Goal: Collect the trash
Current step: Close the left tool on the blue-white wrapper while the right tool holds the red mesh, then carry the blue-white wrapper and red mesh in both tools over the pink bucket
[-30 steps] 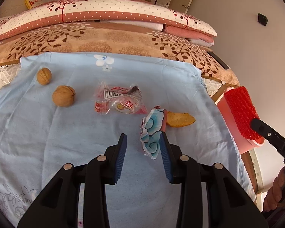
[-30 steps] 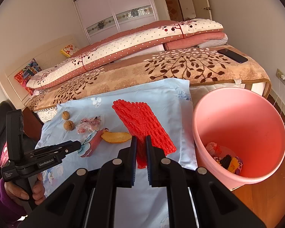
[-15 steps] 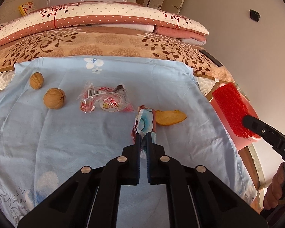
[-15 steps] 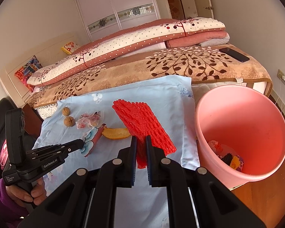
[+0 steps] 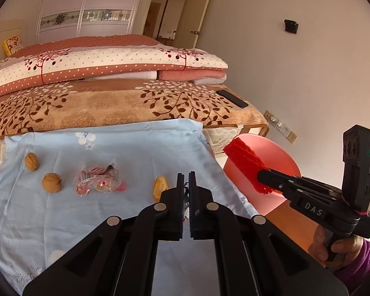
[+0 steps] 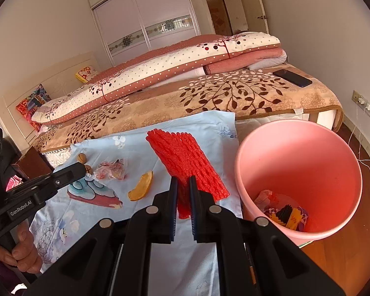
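Observation:
My left gripper (image 5: 186, 176) is shut on a blue, white and red wrapper, mostly hidden between the jaws here; in the right wrist view the wrapper (image 6: 92, 191) hangs from it above the blue cloth (image 5: 125, 145). My right gripper (image 6: 183, 180) is shut on a red foam net (image 6: 185, 170), held beside the pink bucket (image 6: 301, 148). The net (image 5: 244, 165) and bucket (image 5: 281, 155) also show in the left wrist view. A clear candy bag (image 5: 97, 181), an orange peel (image 5: 159, 187) and two walnuts (image 5: 51, 183) (image 5: 31, 162) lie on the cloth.
The bucket stands on the wooden floor at the bed's right edge and holds some trash (image 6: 286, 213). A folded quilt (image 5: 106, 64) and a brown leaf blanket (image 5: 111, 101) lie behind the cloth. A black phone (image 5: 231, 98) rests on the blanket's corner.
My left gripper closed on the wrapper and lifted it off the cloth, tilting the view upward. My right gripper kept hold of the red net and stayed near the bucket.

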The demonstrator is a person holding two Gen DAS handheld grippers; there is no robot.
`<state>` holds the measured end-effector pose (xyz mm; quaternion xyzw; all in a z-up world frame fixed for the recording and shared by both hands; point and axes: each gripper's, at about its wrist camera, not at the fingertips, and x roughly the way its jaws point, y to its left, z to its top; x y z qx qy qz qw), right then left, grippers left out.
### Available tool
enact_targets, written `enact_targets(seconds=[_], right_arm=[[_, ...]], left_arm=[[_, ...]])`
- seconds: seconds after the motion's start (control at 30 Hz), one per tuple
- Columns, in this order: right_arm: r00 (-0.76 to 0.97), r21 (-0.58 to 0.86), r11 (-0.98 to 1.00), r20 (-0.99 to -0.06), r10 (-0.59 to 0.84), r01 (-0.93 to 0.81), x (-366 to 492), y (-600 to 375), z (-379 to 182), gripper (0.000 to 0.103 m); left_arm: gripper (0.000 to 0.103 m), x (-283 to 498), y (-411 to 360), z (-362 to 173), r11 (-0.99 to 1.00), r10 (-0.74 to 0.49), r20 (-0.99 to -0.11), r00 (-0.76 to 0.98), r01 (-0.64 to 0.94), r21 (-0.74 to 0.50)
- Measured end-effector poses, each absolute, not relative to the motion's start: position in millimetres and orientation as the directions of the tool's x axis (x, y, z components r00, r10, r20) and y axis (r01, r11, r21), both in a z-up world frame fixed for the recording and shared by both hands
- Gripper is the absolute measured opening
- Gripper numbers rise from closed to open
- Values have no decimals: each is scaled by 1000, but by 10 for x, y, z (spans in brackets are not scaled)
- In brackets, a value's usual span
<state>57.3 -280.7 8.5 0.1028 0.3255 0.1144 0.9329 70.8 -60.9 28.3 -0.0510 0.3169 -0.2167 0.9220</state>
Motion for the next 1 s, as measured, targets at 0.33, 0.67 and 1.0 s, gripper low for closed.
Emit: enact_targets(seconds=[0.33,0.67,1.0], right_arm=[[794,285,956,-563,229,-73,549,-3128,125,9],[809,302,952,-572,137,52,554,-3623,56,9],[798,320,936,-598,78,148,526,-3991,-99,9]], left_arm=[[3,825,-1008,543,856,-511,-512,690,459,-236],[3,939,-1756,660,782,-607,-477,635,584,-218],[3,1026,-2302,520,747,-633,-507,584,634,-202]])
